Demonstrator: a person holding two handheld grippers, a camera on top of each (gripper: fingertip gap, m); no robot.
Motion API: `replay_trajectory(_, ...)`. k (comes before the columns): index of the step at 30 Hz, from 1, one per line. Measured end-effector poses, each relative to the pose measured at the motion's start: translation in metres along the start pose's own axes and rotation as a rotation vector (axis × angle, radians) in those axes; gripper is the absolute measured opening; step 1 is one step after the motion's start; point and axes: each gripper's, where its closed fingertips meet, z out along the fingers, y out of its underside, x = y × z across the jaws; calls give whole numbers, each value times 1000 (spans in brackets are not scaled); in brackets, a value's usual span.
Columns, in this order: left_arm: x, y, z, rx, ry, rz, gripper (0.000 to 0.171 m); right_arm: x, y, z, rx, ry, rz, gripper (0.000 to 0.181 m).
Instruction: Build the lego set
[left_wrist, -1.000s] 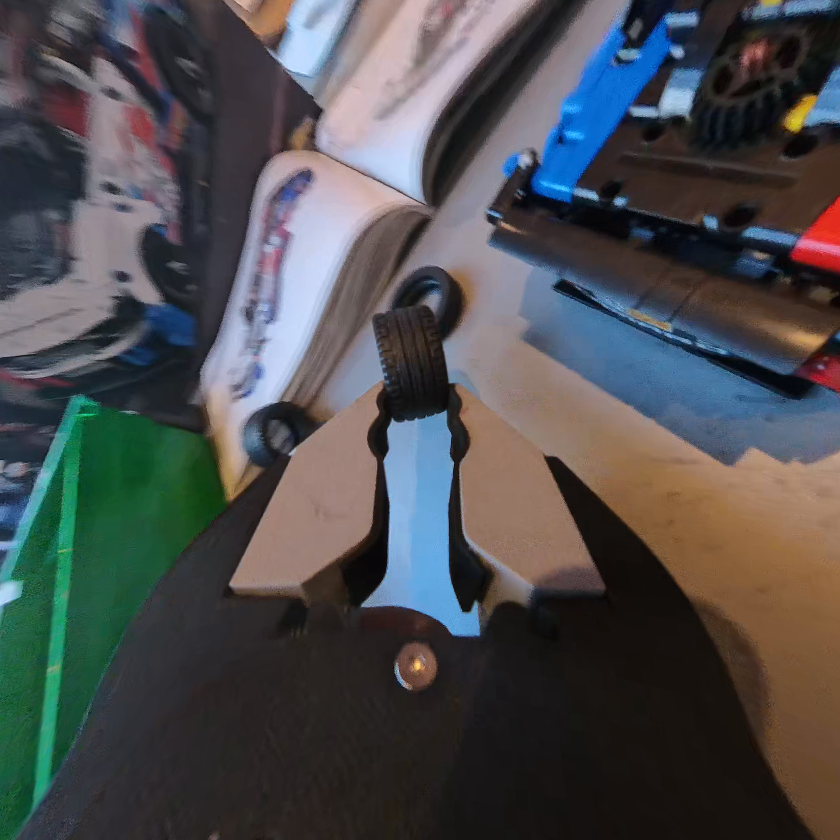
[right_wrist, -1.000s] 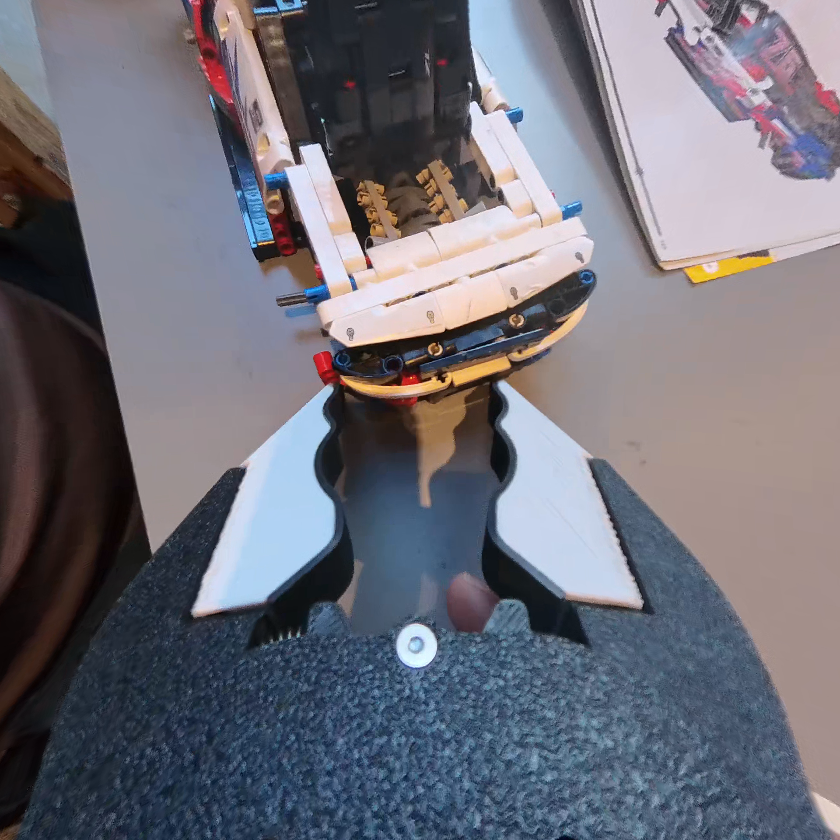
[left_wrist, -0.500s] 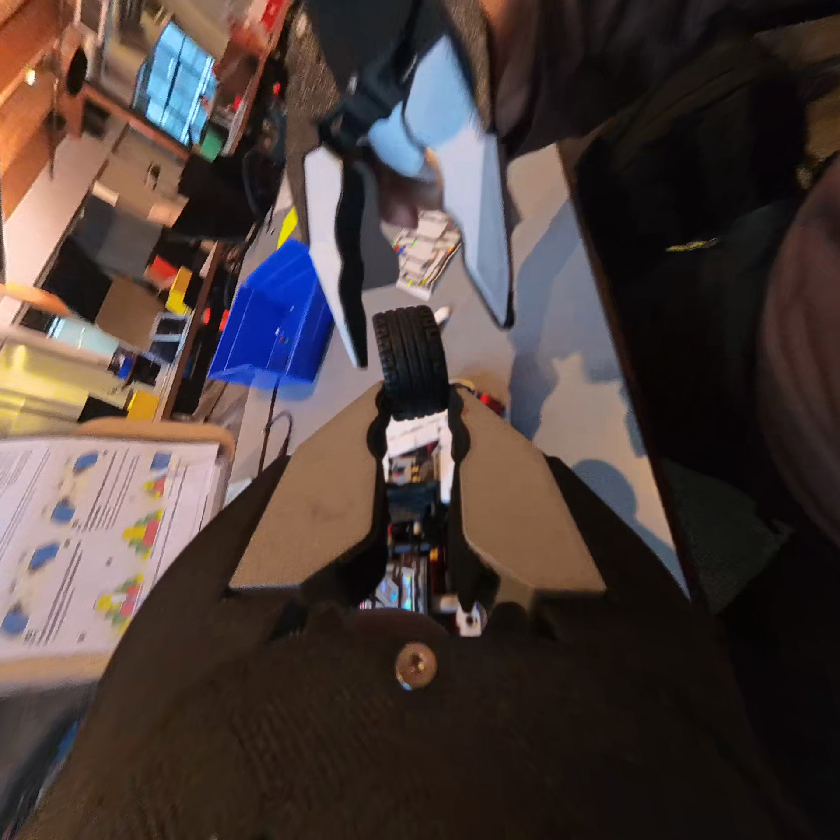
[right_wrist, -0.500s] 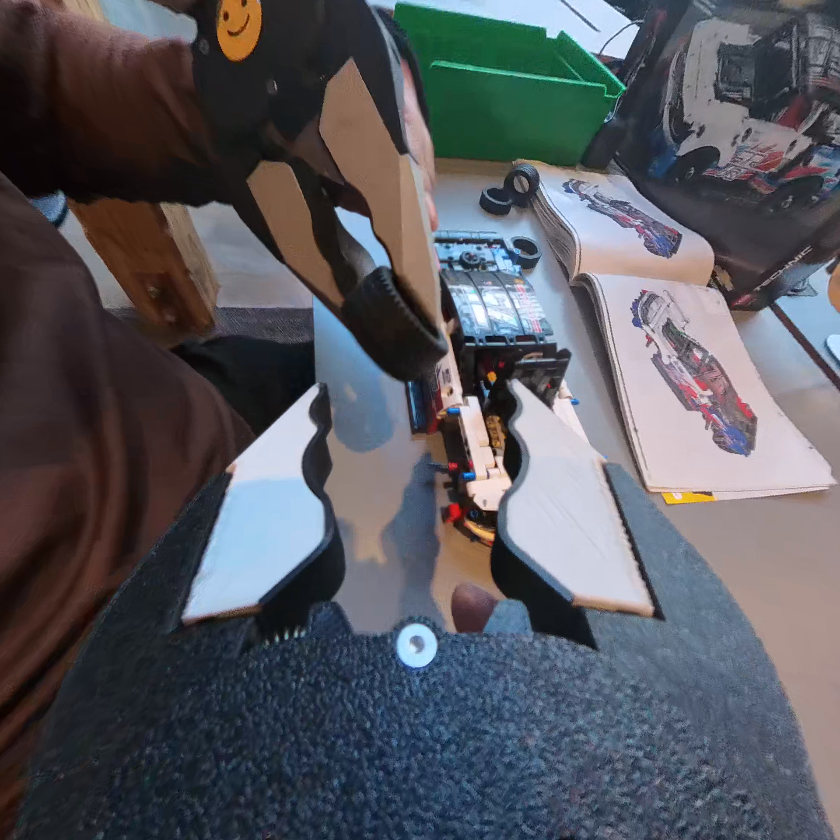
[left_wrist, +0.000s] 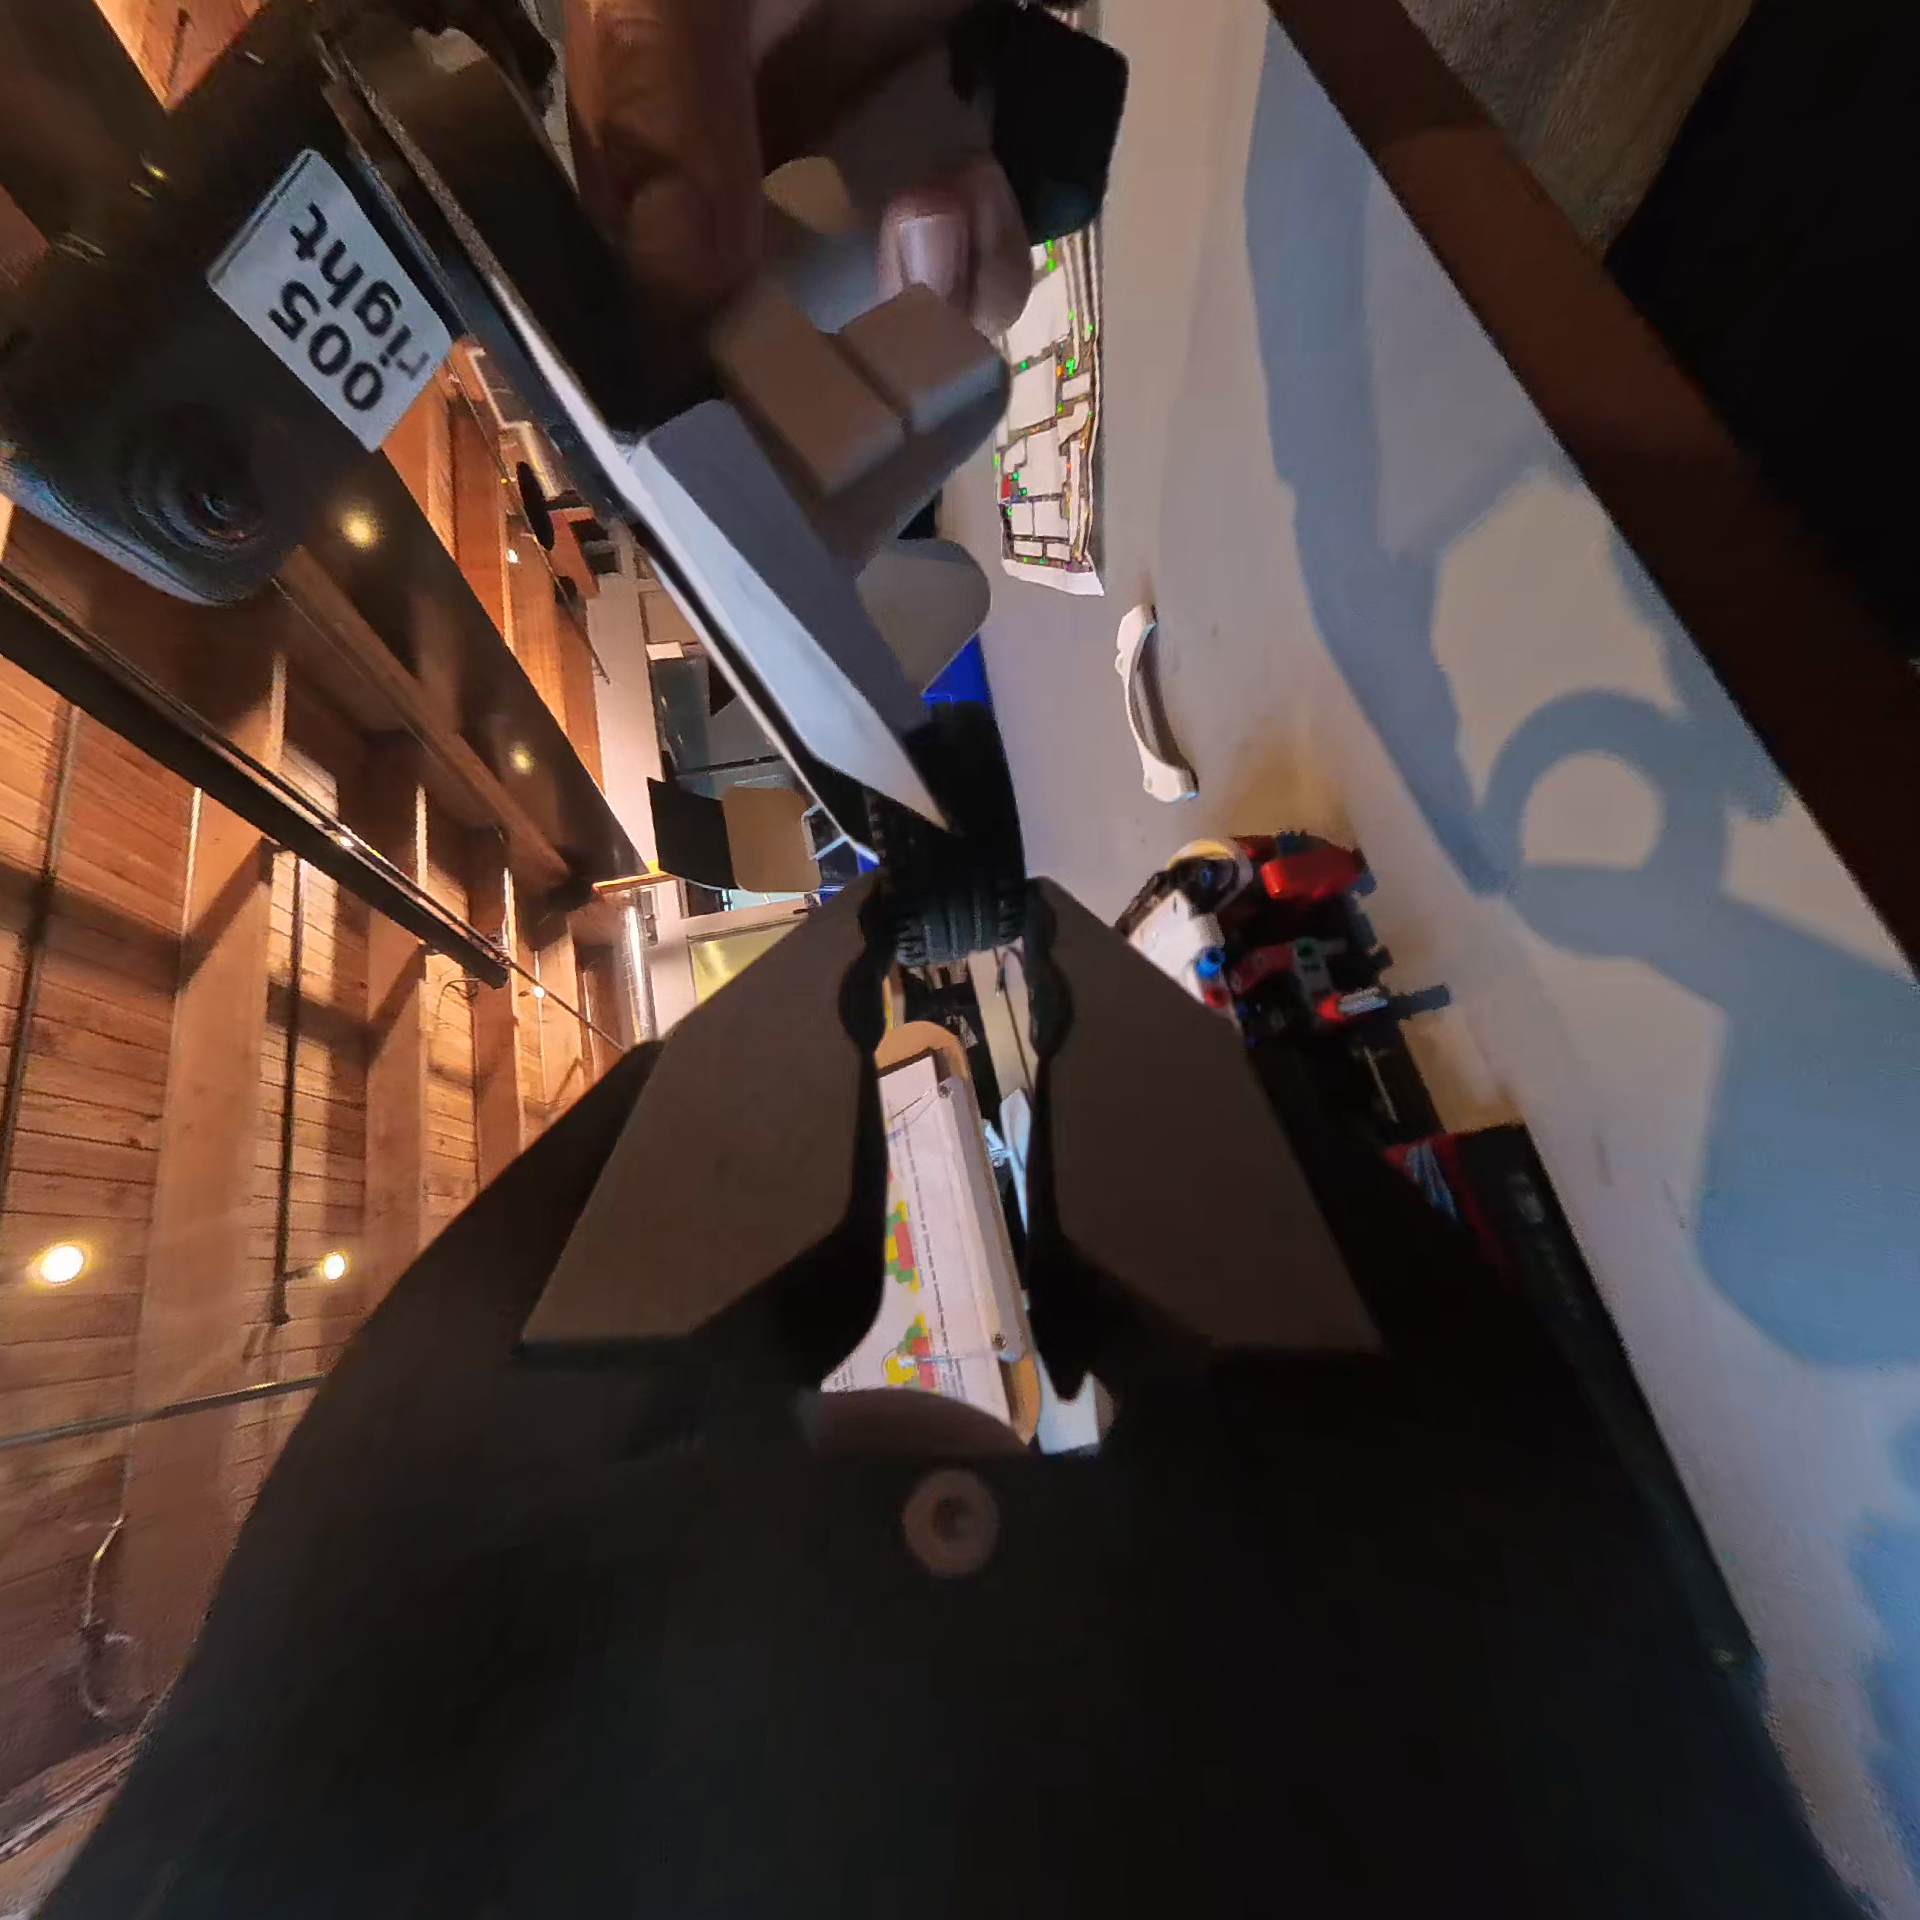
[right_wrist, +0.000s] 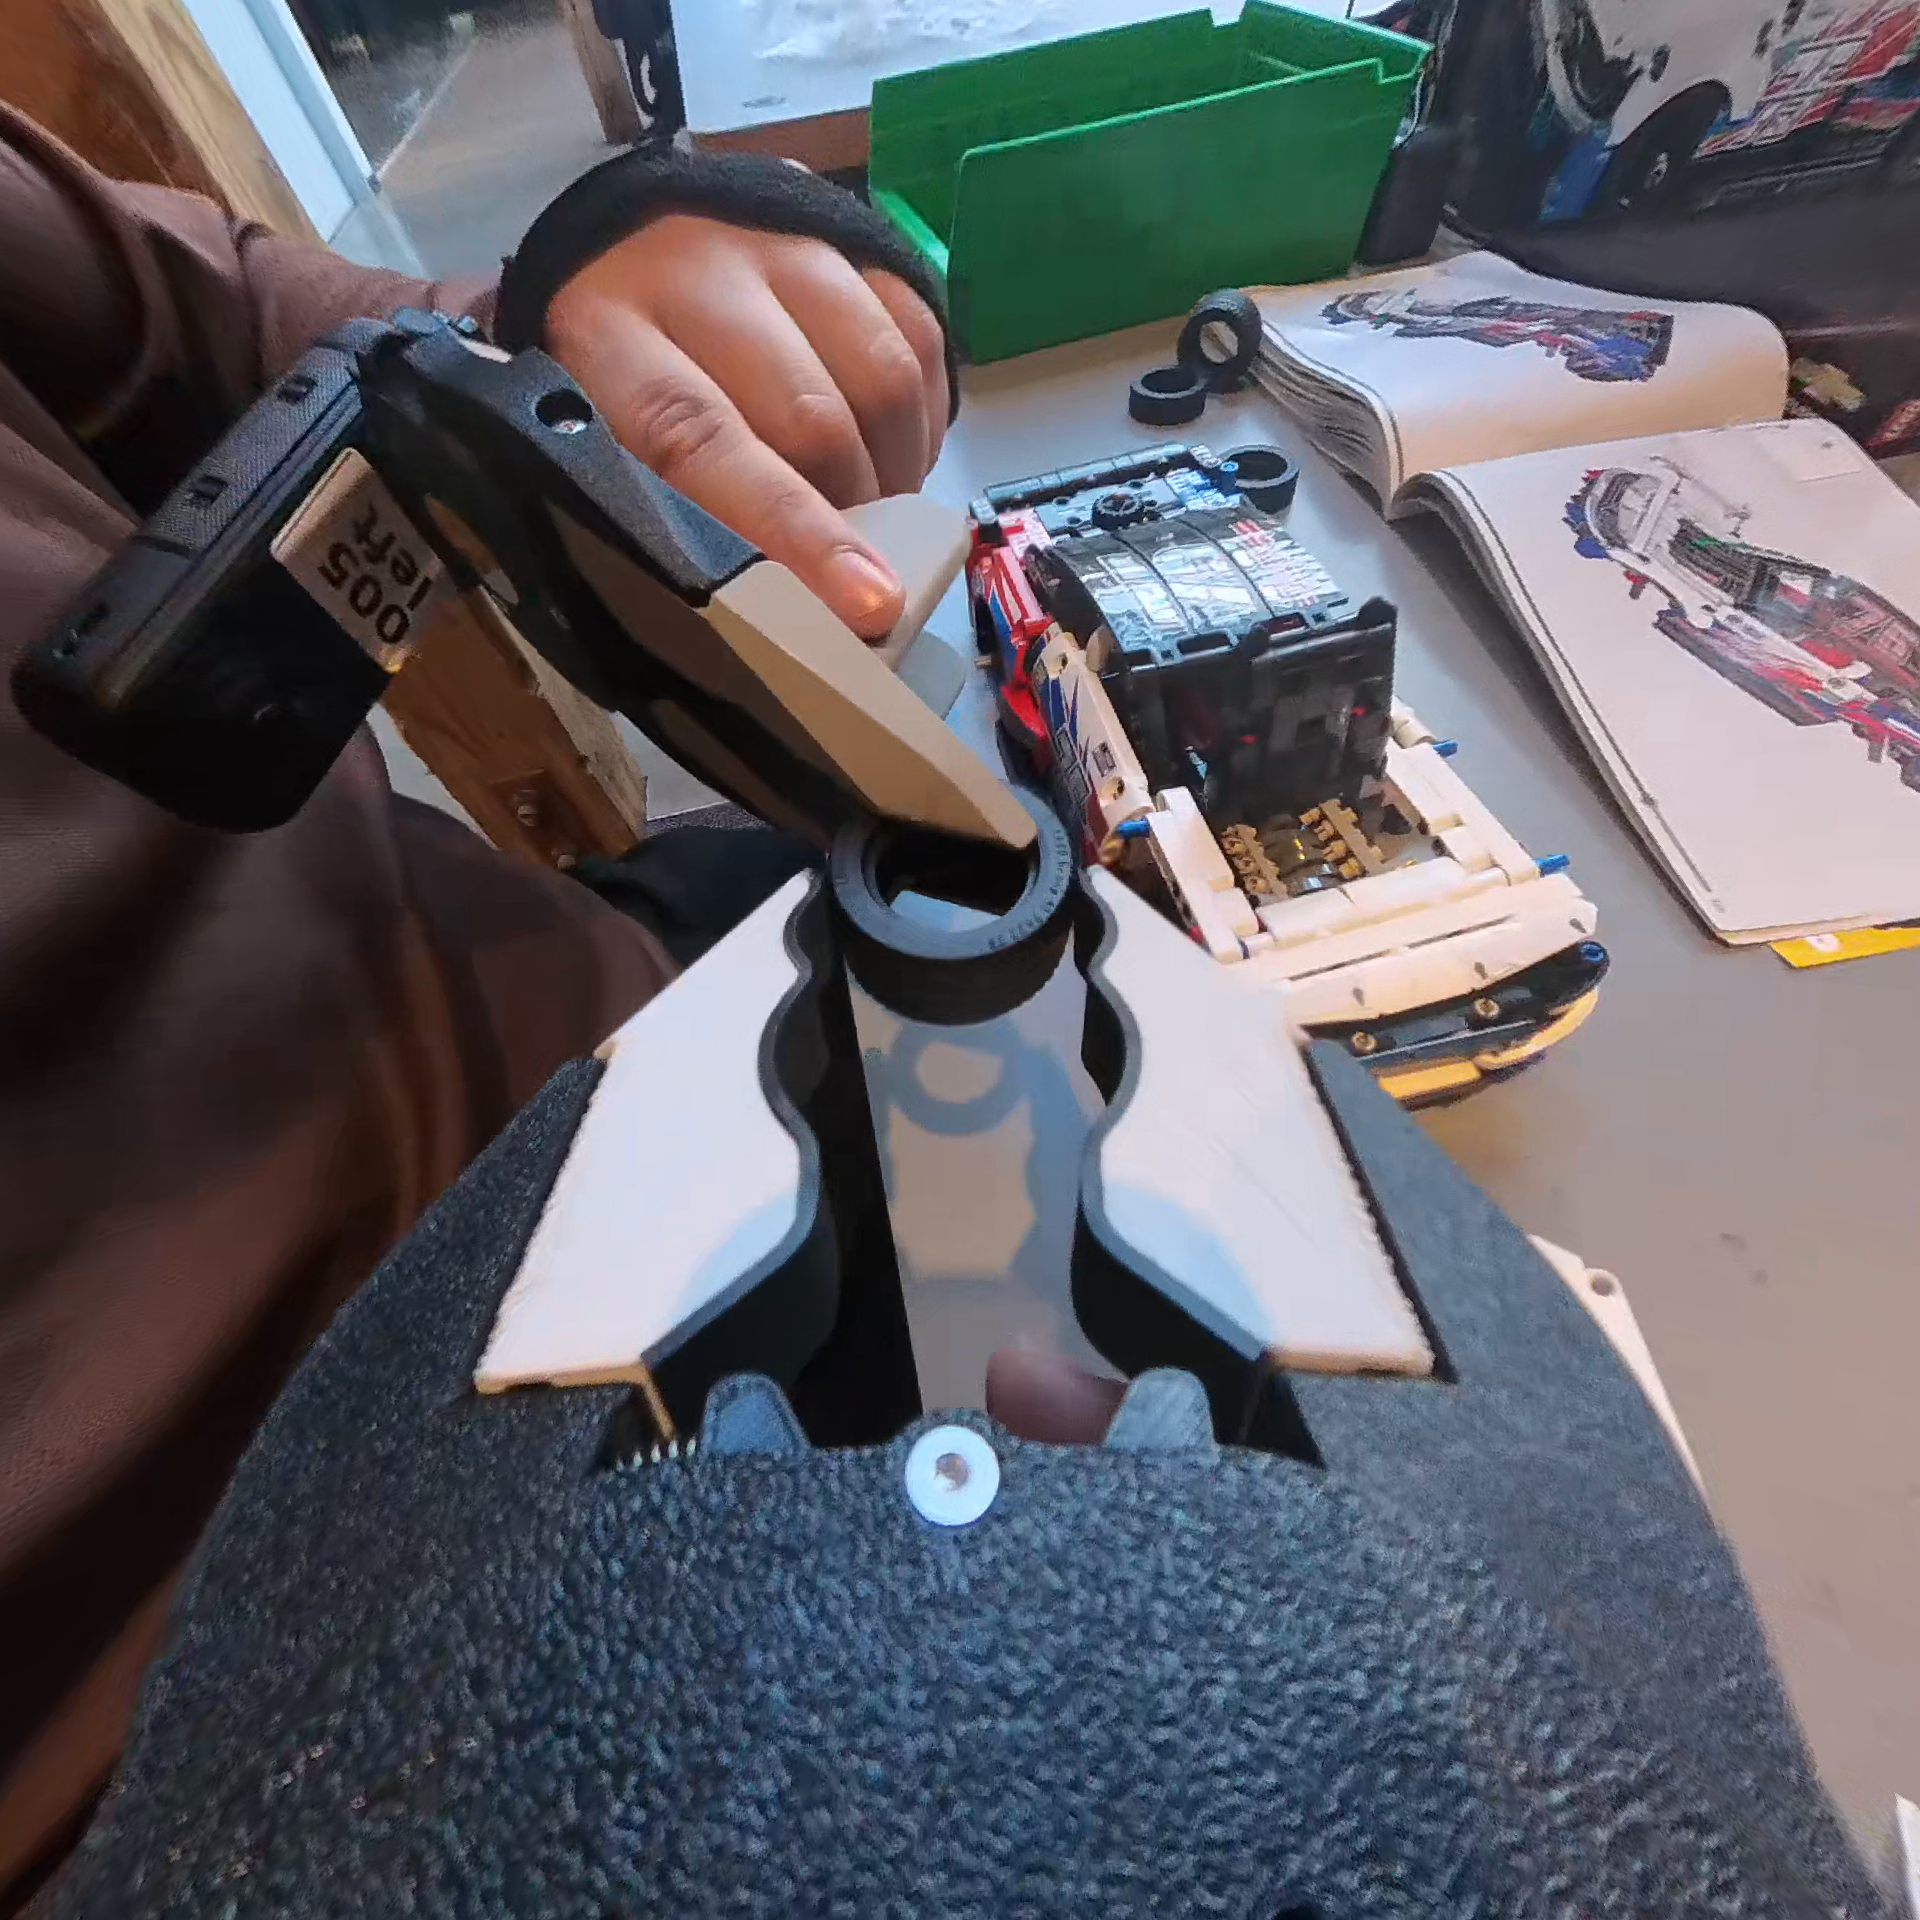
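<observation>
Left wrist view: the left gripper (left_wrist: 954, 920) has its jaws clamped on a black tyre (left_wrist: 951, 914), held above the lego car (left_wrist: 1288, 956).

Right wrist view: the right gripper (right_wrist: 951, 914) has its jaws apart either side of the tyre (right_wrist: 951, 925), just left of the lego car (right_wrist: 1278, 748) on the worktop (right_wrist: 1662, 1195); whether they touch it is unclear.

Warm spotlights glare on the wooden slatted wall (left_wrist: 260, 935), daylight casts crisp shadows across the grey tabletop (right_wrist: 1714, 1195), and the wide-angle edges bend and blur.

Black rubber tyre (right_wrist: 951, 920) held above the table; part-built car (right_wrist: 1278, 748) behind
</observation>
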Motion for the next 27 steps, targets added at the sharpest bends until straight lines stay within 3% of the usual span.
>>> replay_trajectory(4,3,-2,8,10,23,-97,24,6,7,-4,-7,33,-17,45)
replay_trajectory(7,-6,13,7,-45,71,-358,55,28,28,-16,-78,164,-38,45)
replay_trajectory(9,1,29,5,-105,243,-627,53,52,56,-29,-176,292,-54,45)
replay_trajectory(12,24,39,3,-206,535,-879,72,69,88,-38,-276,347,-22,46)
replay_trajectory(17,47,53,18,-357,555,-846,42,86,109,-25,-362,349,-18,52)
replay_trajectory(22,79,60,25,-485,634,-783,45,91,116,-23,-408,318,-31,68)
replay_trajectory(27,81,66,32,-494,644,-874,23,84,88,-28,-307,241,-27,67)
